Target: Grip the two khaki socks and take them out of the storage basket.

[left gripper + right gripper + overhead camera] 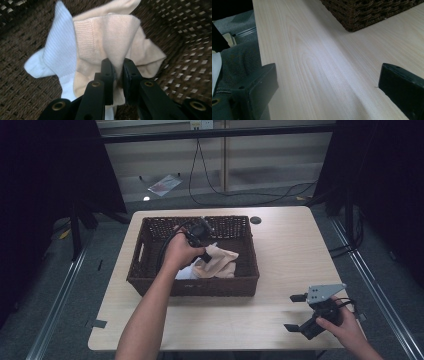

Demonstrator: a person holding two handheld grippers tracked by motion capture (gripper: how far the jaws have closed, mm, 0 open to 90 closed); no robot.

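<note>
the left gripper (117, 72) pinches a fold of the beige sock (112, 37) at frame centre, inside the dark basket (150, 227). a white sock (58, 50) lies touching it on the left. at lower right the right gripper (299, 312) rests spread wide over the table (290, 250).

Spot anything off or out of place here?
Nothing stands out. The left claw pinches a beige sock in the wicker basket, beside a white sock; the right claw hangs open over the table.
</note>
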